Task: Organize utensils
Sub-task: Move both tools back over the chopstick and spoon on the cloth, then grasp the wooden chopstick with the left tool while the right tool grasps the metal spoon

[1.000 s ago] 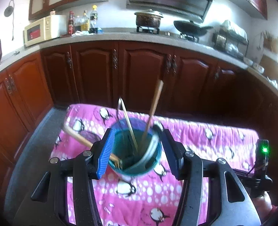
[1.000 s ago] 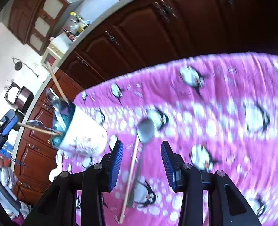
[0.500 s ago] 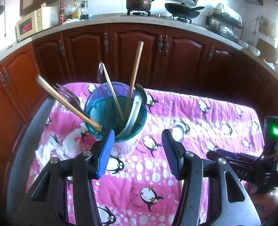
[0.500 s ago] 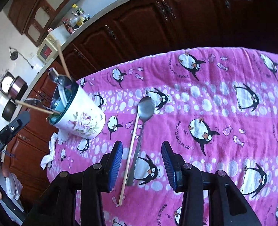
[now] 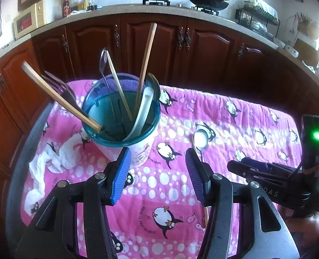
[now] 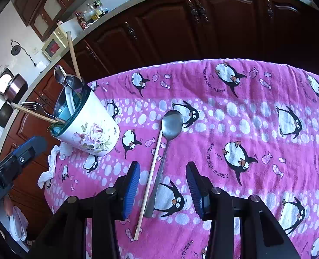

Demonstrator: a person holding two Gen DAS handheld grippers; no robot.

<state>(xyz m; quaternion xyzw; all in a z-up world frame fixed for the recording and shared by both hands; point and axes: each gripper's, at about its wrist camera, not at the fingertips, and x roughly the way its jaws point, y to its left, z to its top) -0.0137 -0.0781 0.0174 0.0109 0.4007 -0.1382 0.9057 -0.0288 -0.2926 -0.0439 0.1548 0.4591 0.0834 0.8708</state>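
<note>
Directly ahead, spoon (image 6: 172, 123) and chopstick (image 6: 150, 174), between open right hand-held gripper (image 6: 162, 188) fingers

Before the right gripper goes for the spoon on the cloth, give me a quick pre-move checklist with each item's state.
1. Right gripper open: ok.
2. Spoon handle lies between its fingers: ok.
3. Loose chopstick apart from the spoon: not ok, it lies right alongside.
4. Left gripper open and off the holder: ok.
5. Holder upright: ok.
6. Room in the holder for another utensil: cannot tell.
</note>
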